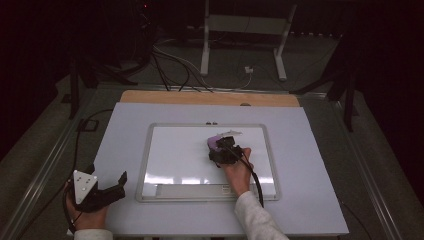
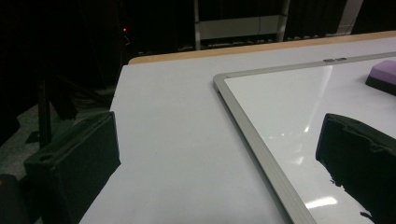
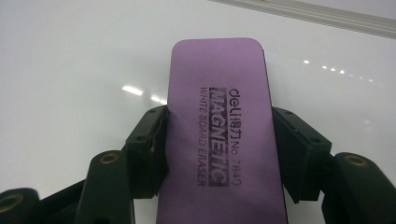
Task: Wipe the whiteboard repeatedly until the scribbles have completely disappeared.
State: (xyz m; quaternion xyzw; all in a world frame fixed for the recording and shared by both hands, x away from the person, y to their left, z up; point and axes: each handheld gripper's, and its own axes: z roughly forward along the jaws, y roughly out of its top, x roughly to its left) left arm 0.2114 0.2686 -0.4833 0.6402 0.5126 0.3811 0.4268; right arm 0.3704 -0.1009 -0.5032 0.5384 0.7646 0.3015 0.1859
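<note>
A purple whiteboard eraser (image 3: pixel 224 130) with black print on top lies flat on the whiteboard (image 1: pixel 180 155); my right gripper (image 3: pixel 219 149) is shut on it, one black jaw pressed to each long side. From above, the eraser (image 1: pixel 216 142) pokes out ahead of the right gripper (image 1: pixel 225 152) near the board's upper middle, beside a grey marker smear (image 1: pixel 231 133). My left gripper (image 1: pixel 107 192) rests at the table's near left corner, jaws spread with nothing between them. In the left gripper view the open gripper (image 2: pixel 219 163) faces the board's frame (image 2: pixel 252 135), with the eraser (image 2: pixel 384 74) far right.
The whiteboard lies on a white table top (image 1: pixel 120 145) with a wooden strip (image 1: pixel 210 98) along the far edge. A cable (image 1: pixel 255 182) trails from the right gripper over the board. Beyond the table are floor cables and a white stand (image 1: pixel 245 35).
</note>
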